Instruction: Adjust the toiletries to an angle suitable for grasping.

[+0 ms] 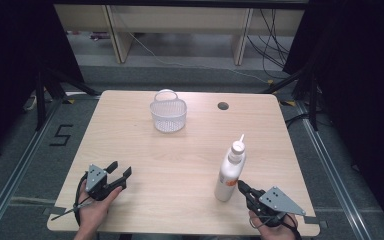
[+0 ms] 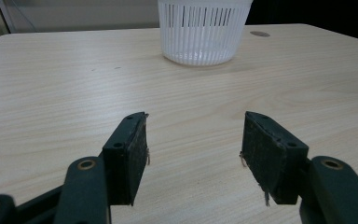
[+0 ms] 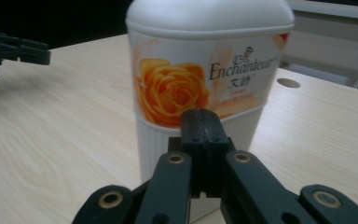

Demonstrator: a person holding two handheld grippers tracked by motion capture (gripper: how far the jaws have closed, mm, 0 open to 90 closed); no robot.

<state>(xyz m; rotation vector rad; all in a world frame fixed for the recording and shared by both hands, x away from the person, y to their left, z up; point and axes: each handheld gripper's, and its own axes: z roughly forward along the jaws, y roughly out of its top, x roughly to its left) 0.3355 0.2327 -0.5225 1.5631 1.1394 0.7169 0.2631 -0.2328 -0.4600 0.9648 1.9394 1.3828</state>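
— Where did everything sit on the bench [image 1: 180, 165]?

— The white lotion bottle [image 1: 229, 173] stood upright near the front right corner, just ahead of the right gripper [image 1: 242, 186], whose jaws were pressed together and held nothing. That placement looked like a lead-up to a grasp. The slatted white basket [image 1: 168, 115] waited near the back edge, perhaps as a destination.

— And the left gripper [image 1: 119, 170]?

— Near the front left corner, jaws spread wide, empty, aimed toward the basket.

— Anything unclear?

— The bottle's nozzle was cut off in the right gripper view, and the basket's contents, if any, couldn't be made out.
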